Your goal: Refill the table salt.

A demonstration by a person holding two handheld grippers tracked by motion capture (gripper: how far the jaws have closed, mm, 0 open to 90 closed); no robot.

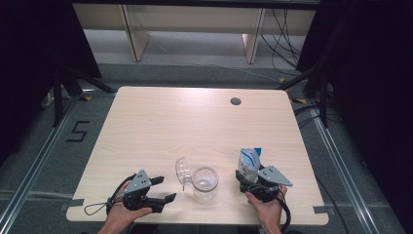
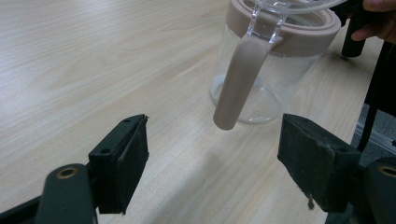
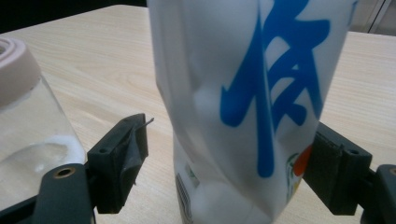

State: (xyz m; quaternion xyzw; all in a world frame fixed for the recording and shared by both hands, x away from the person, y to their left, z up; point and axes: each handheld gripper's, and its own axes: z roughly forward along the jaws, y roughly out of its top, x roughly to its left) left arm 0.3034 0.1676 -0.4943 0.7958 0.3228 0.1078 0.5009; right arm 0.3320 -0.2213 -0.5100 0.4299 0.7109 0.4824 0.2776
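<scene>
— Glass jar (image 1: 205, 183), lid (image 1: 183, 170) flipped up, sits near the worktop's (image 1: 160, 126) front edge. The tongs?
— Left tongs (image 1: 164, 189) spread, empty, left of it. Right tongs (image 1: 242, 176) straddle the white pouch (image 1: 249, 164); grip unclear.

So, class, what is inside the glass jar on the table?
The jar stands with its lid flipped open. Through the clear glass it looks empty; the bottom is too blurred to rule out a thin white layer.

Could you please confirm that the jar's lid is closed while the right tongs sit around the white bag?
Not quite: the lid is flipped open, standing up at the rim of the jar, as the high view shows. The right tongs do sit around the white bag.
</scene>
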